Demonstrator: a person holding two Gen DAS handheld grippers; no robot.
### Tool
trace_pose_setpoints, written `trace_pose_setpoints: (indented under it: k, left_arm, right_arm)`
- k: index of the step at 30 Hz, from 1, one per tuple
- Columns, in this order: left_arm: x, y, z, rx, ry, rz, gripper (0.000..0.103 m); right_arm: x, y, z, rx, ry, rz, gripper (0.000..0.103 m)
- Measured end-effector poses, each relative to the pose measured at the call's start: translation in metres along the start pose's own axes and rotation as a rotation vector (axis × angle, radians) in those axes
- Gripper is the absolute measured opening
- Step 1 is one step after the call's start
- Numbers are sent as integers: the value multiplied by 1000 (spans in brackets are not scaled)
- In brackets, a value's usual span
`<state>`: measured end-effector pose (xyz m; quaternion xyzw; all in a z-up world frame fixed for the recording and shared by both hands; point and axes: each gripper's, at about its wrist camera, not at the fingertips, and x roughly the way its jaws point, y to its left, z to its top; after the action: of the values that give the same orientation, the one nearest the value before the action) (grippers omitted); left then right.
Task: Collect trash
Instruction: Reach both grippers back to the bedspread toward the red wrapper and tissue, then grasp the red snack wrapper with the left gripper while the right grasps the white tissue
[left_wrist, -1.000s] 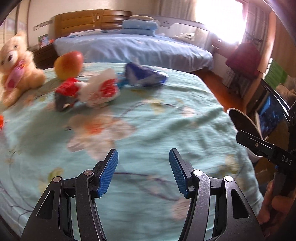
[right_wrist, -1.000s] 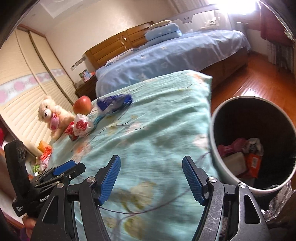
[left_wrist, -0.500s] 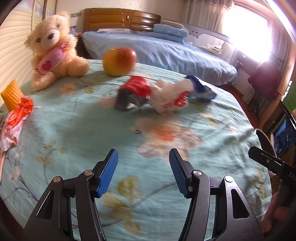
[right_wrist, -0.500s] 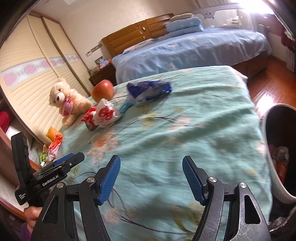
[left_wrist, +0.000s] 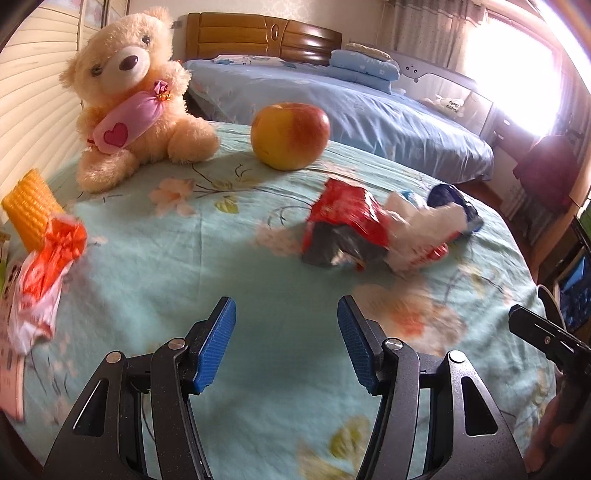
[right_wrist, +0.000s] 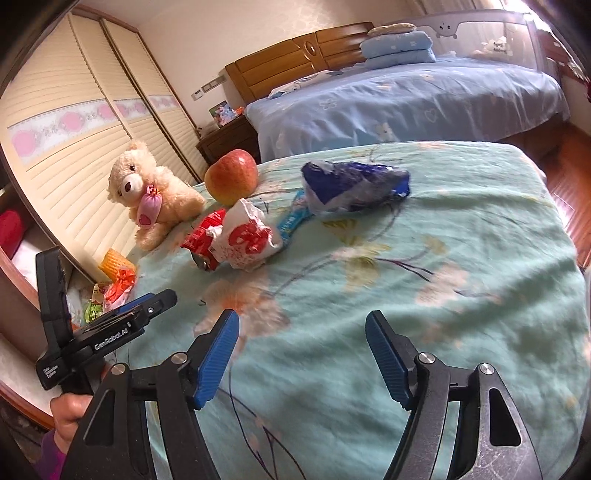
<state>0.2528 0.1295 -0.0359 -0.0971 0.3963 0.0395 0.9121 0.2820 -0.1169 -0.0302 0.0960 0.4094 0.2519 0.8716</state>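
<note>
left wrist: left gripper (left_wrist: 282, 345) released, empty, above floral sheet (left_wrist: 221, 273); right gripper (right_wrist: 301, 356) released too, red wrapper (left_wrist: 345, 214) ahead.

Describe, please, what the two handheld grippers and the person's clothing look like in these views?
Both the left gripper and the right gripper have black metal frames with silver rivets and ribbed blue finger pads. The left gripper's black body bears white lettering in the right wrist view. A purple sleeve shows at the hand holding it.
</note>
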Motion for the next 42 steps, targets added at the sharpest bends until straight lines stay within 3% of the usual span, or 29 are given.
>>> trace_pose_setpoints:
  k: [14,20,23,27,29,32,42]
  left_arm:
    - [36,6,32,58,38,-59,57]
    - [45,0,40,100,50,-91,44]
    - [51,-1,42,104,66,-114,27]
    - [53,-4,43,116,74,-146,6]
    - [50,-7,42,135,65,-146,4]
    - [41,-11,40,158,34,-141,2]
    - [19,-17,20,120,23,-152,1]
  right_arm:
    - [44,25,25,-59,30,46,73]
    - [61,30,34,-82,50,54,72]
    - [68,30,38,-85,56,57,71]
    - [75,32,42,-92,63,54,55]
    - [77,34,43,-100,67,62,41]
    - [75,35,43,-113,57,64,32]
    - [47,20,27,-88,42,55,30]
